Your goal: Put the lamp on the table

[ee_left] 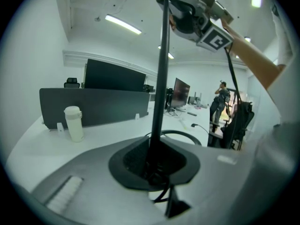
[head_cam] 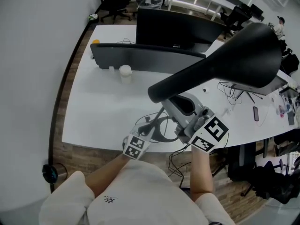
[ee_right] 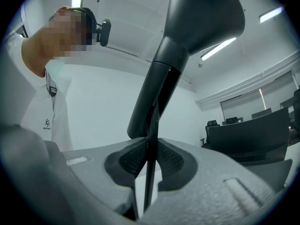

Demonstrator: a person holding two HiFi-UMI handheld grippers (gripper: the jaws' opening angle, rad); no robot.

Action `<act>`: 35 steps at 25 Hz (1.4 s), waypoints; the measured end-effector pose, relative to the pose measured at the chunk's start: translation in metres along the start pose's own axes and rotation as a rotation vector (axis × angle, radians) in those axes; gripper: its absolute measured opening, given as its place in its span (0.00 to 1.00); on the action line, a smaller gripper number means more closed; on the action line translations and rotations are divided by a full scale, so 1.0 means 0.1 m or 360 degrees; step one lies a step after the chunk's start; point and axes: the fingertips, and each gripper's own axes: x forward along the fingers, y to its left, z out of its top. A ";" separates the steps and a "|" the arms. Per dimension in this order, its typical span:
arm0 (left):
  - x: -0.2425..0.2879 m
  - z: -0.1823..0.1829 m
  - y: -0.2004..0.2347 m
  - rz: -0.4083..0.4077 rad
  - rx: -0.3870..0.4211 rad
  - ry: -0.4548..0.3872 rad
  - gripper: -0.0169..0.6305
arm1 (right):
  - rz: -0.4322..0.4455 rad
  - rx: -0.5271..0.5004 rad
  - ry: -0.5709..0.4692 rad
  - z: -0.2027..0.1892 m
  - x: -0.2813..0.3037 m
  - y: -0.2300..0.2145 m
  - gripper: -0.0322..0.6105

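Lamp (head_cam: 234, 60) hangs over the white worktop (head_cam: 103, 107), middle right of the frame. The left gripper (ee_left: 154, 165) and right gripper (ee_right: 150, 161) jaws both squeeze its thin, stiff pole (ee_left: 159, 78). It looks top-heavy, so hold the pole low and high.

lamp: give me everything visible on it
The lamp is matte black: a wide cone shade on a thick neck, then a thin pole with a cable hanging. It is held above the near edge of the white table. The left gripper clamps the pole low, the right gripper just below the neck.
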 end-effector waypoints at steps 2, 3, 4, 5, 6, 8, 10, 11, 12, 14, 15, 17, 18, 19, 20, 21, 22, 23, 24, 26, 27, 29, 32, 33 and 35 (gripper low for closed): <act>0.02 0.03 0.09 -0.0026 0.0009 0.0005 0.10 | -0.0026 0.0008 -0.0002 0.00 0.08 -0.06 0.12; 0.03 0.04 0.13 -0.0039 0.0012 0.0007 0.10 | -0.0040 0.0013 -0.0002 0.00 0.12 -0.09 0.12; 0.03 0.04 0.18 -0.0051 0.0013 0.0008 0.10 | -0.0054 0.0016 -0.0001 -0.01 0.17 -0.12 0.12; 0.04 0.05 0.22 -0.0062 0.0015 0.0008 0.10 | -0.0066 0.0017 0.0002 -0.02 0.22 -0.14 0.12; 0.05 0.05 0.27 -0.0072 0.0017 0.0007 0.10 | -0.0078 0.0017 0.0005 -0.03 0.26 -0.17 0.12; 0.07 0.06 0.38 -0.0091 0.0023 0.0006 0.10 | -0.0102 0.0015 0.0011 -0.04 0.36 -0.22 0.12; 0.09 0.06 0.48 -0.0111 0.0028 0.0005 0.10 | -0.0130 0.0015 0.0016 -0.07 0.44 -0.28 0.12; 0.10 0.06 0.52 -0.0122 0.0031 0.0005 0.10 | -0.0143 0.0016 0.0021 -0.09 0.47 -0.30 0.12; 0.11 0.06 0.55 -0.0132 0.0032 0.0005 0.10 | -0.0155 0.0017 0.0026 -0.10 0.51 -0.32 0.12; 0.12 0.05 0.62 -0.0149 0.0033 0.0006 0.10 | -0.0177 0.0021 0.0036 -0.13 0.57 -0.36 0.12; 0.13 0.04 0.65 -0.0157 0.0032 0.0006 0.10 | -0.0186 0.0024 0.0039 -0.14 0.61 -0.37 0.12; 0.14 0.04 0.71 -0.0171 0.0031 0.0005 0.10 | -0.0199 0.0026 0.0043 -0.16 0.68 -0.40 0.12; 0.15 0.05 0.75 -0.0177 0.0030 0.0003 0.10 | -0.0202 0.0026 0.0045 -0.17 0.71 -0.41 0.12; 0.15 0.05 0.78 -0.0181 0.0028 0.0001 0.10 | -0.0204 0.0026 0.0048 -0.17 0.75 -0.43 0.12; 0.16 0.06 0.81 -0.0184 0.0026 -0.0002 0.10 | -0.0204 0.0025 0.0052 -0.17 0.78 -0.44 0.12; 0.17 0.07 0.84 -0.0185 0.0024 -0.0004 0.10 | -0.0203 0.0025 0.0055 -0.17 0.82 -0.45 0.12; 0.18 0.08 0.86 -0.0184 0.0024 -0.0006 0.10 | -0.0201 0.0024 0.0059 -0.18 0.84 -0.46 0.12; 0.19 0.08 0.88 -0.0182 0.0026 -0.0008 0.10 | -0.0199 0.0023 0.0063 -0.18 0.86 -0.47 0.12; 0.21 0.08 0.90 -0.0178 0.0029 -0.0009 0.10 | -0.0197 0.0022 0.0067 -0.19 0.87 -0.48 0.12; 0.25 0.08 0.92 -0.0171 0.0036 -0.0009 0.10 | -0.0193 0.0020 0.0071 -0.21 0.87 -0.50 0.12; 0.27 0.07 0.92 -0.0167 0.0038 -0.0009 0.10 | -0.0189 0.0020 0.0073 -0.22 0.87 -0.51 0.12; 0.30 0.07 0.95 -0.0156 0.0040 -0.0008 0.10 | -0.0178 0.0023 0.0074 -0.24 0.87 -0.54 0.12; 0.37 0.10 1.00 -0.0136 0.0045 -0.0015 0.10 | -0.0173 0.0032 0.0068 -0.25 0.87 -0.64 0.12; 0.41 0.12 1.03 -0.0127 0.0045 -0.0018 0.10 | -0.0171 0.0035 0.0066 -0.25 0.88 -0.69 0.12; 0.49 0.16 1.09 -0.0108 0.0047 -0.0025 0.10 | -0.0161 0.0035 0.0066 -0.25 0.90 -0.79 0.12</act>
